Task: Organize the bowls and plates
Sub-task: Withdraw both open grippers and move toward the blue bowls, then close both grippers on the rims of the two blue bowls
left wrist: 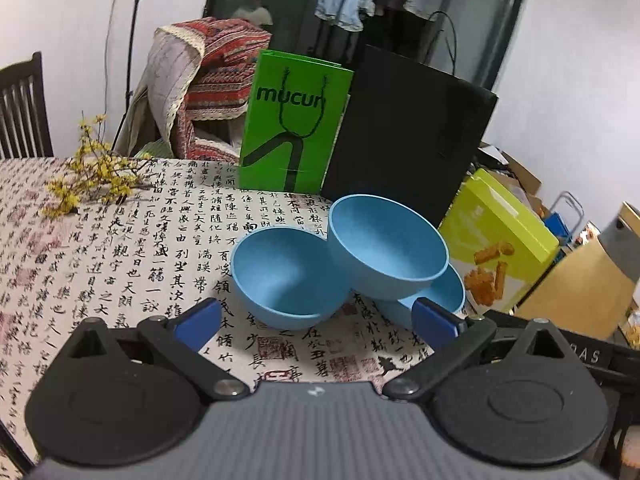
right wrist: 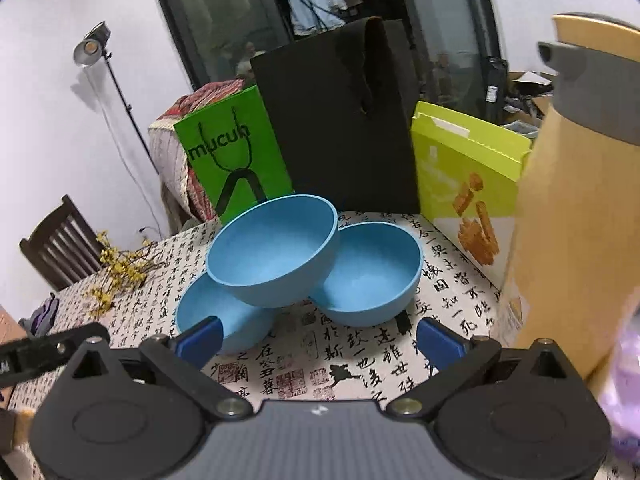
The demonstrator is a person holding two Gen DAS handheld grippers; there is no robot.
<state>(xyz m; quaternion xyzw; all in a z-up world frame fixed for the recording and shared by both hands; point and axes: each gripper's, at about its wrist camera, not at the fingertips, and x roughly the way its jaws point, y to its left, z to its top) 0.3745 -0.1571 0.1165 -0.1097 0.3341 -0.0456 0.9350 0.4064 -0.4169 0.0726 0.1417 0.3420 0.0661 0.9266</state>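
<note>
**Three blue bowls piled, both grippers empty**

Left wrist view: your left gripper (left wrist: 316, 322) sits at lower centre, fingers spread wide, holding nothing. Just above it, the top bowl (left wrist: 386, 246) tilts across the left bowl (left wrist: 286, 276) and the right bowl (left wrist: 438, 298), resting on both. A green bag (left wrist: 294, 120) and a black bag (left wrist: 408, 136) stand upper centre; a snack box (left wrist: 496, 240) leans at right.

Right wrist view: your right gripper (right wrist: 318, 340) is likewise spread and empty at lower centre. The top bowl (right wrist: 272, 248) leans on the left bowl (right wrist: 218, 316) and right bowl (right wrist: 372, 272) mid-frame, on the tablecloth (right wrist: 360, 356). A tan jug (right wrist: 572, 200) fills the right edge.
</note>
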